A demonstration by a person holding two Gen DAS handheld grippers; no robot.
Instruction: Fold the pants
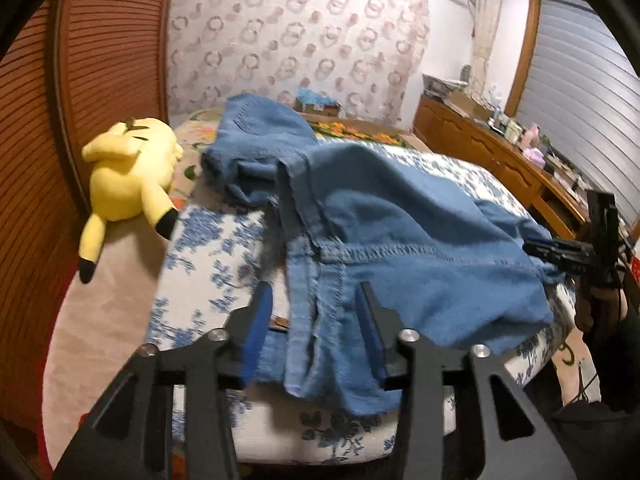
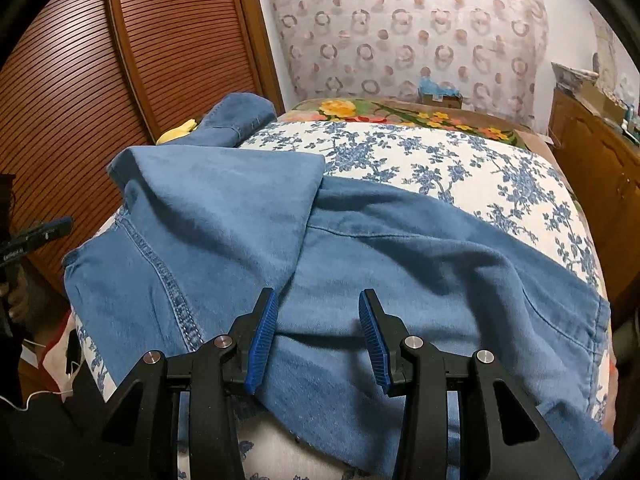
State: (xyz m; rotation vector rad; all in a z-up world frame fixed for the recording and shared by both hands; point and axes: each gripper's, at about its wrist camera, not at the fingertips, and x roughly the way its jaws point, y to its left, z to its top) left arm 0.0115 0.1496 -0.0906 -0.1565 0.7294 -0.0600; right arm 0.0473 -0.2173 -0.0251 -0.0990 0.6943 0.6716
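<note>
Blue denim pants (image 1: 400, 220) lie crumpled across a bed, one part folded back over the rest (image 2: 224, 200). My left gripper (image 1: 316, 292) hovers at the near edge of the pants. Its blue pads (image 1: 260, 312) stand apart, with a seamed strip of denim lying loose between them and neither pad pressing on it. My right gripper (image 2: 318, 296) is open just above the wide denim panel, nothing pinched. In the left wrist view it shows at the pants' right edge (image 1: 560, 254). The left gripper's fingers (image 2: 40, 234) show at the far left of the right wrist view.
The bed has a blue-and-white floral quilt (image 2: 440, 152). A yellow plush toy (image 1: 128, 168) lies at its left side beside a louvered wooden door (image 1: 100, 40). A cluttered wooden dresser (image 1: 500, 152) runs along the right. A small box (image 2: 440, 98) sits at the bed's far end.
</note>
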